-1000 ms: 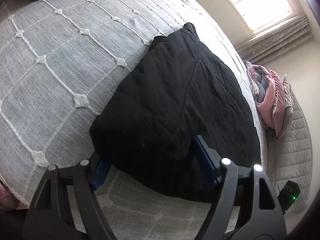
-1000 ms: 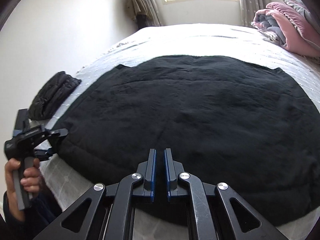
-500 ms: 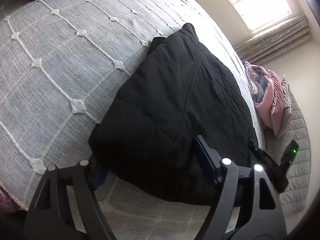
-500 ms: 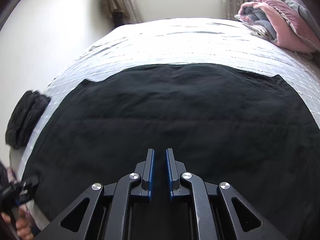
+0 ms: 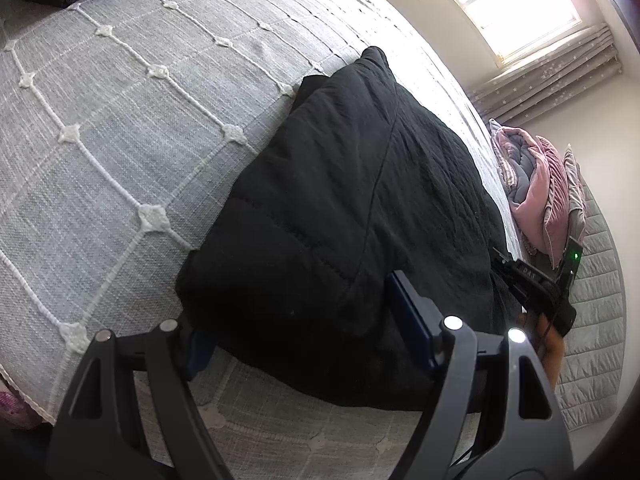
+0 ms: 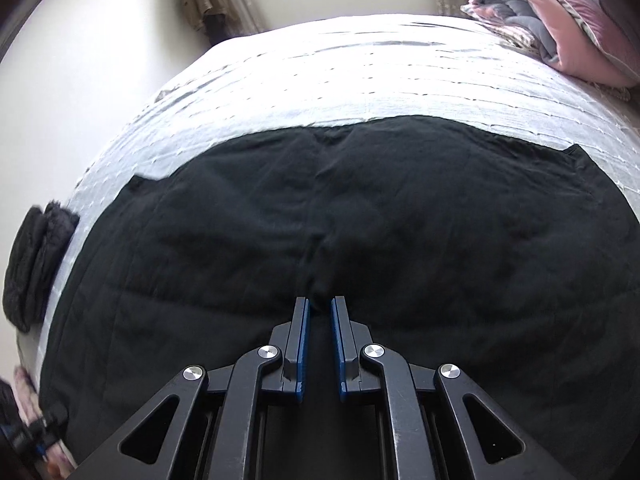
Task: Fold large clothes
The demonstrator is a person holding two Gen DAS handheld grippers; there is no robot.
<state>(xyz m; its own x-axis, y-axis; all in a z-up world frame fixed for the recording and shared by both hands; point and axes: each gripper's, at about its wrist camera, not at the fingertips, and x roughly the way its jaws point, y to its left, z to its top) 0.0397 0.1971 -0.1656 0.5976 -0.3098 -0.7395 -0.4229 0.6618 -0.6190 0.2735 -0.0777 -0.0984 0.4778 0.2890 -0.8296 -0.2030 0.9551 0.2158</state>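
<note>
A black padded garment (image 5: 360, 180) lies spread flat on the grey bedspread (image 5: 120, 120). My left gripper (image 5: 292, 308) is shut on its thick near corner, and the fabric fills the wide gap between the fingers. Seen from the right wrist, the garment (image 6: 320, 200) covers most of the bed and the left gripper (image 6: 40, 428) sits at its lower left corner. My right gripper (image 6: 320, 302) is shut, its tips resting on the fabric where a crease starts. The left wrist view shows the right gripper (image 5: 520, 280) at the garment's far near-side edge, held by a hand (image 5: 552, 352).
A pile of pink and grey bedding (image 6: 560, 20) sits at the bed's far right corner. A dark folded bundle (image 6: 32, 260) lies at the left edge of the bedspread (image 6: 360, 60). A bright window (image 5: 512, 0) and curtains are behind the bed.
My right gripper has moved forward over the garment, so black fabric now fills the view below its fingers. A crease has appeared at its tips. The left gripper has kept its hold and place.
</note>
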